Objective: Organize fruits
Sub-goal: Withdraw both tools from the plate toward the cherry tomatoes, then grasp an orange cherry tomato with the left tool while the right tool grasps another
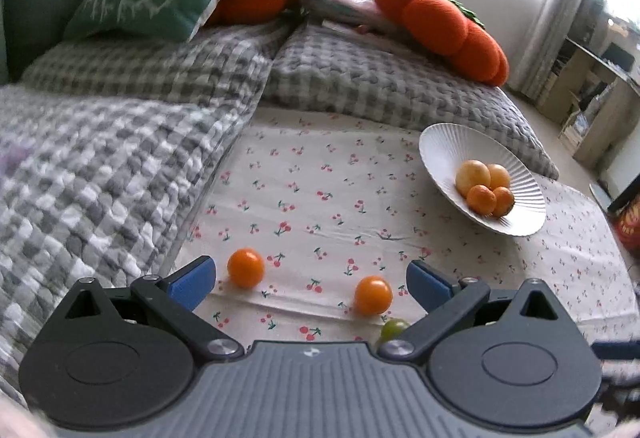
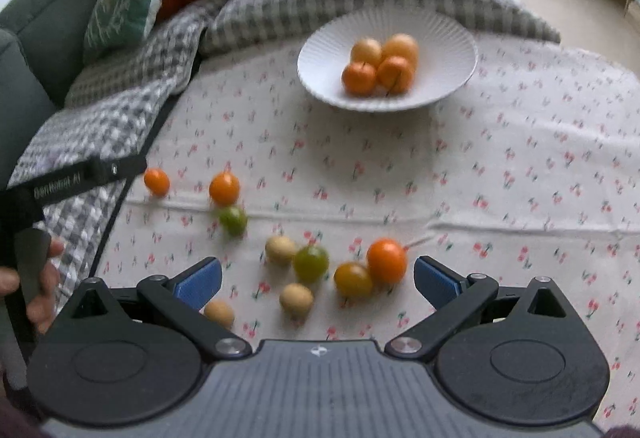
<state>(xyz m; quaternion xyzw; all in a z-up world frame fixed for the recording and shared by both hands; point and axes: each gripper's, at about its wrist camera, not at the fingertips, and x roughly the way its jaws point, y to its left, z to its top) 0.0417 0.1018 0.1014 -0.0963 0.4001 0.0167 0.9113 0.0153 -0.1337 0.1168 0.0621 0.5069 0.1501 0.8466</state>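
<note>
On a cherry-print cloth (image 1: 320, 198) spread beside a checked quilt (image 1: 120, 166), the left wrist view shows the left gripper (image 1: 312, 280) with its blue fingers spread wide and nothing between the pads. Two orange fruits (image 1: 246, 267) lie loose on the cloth between the fingers, apart from each other, and one green fruit (image 1: 394, 330) peeks out beside the right-hand linkage. Farther off to the right stands a ribbed white bowl (image 1: 444, 150) holding four fruits (image 1: 484, 188): two pale yellow at the back, two orange in front, all bunched together.

From the right wrist view, the right gripper (image 2: 318, 278) likewise stands fully open and empty, hovering over a scatter of loose fruit. Nine pieces can be counted on the cloth here: three orange, two green, one amber-green (image 2: 353, 279) touching the nearest orange (image 2: 386, 260), and three small tan ones (image 2: 296, 299). The bowl sits well beyond them with the same four inside. A hand (image 2: 40, 278) on the other tool's handle shows at the left edge.

By this reckoning, the sorting is under way but less than half done: four fruits collected, nine still to gather, and neither gripper yet holding the next piece.
</note>
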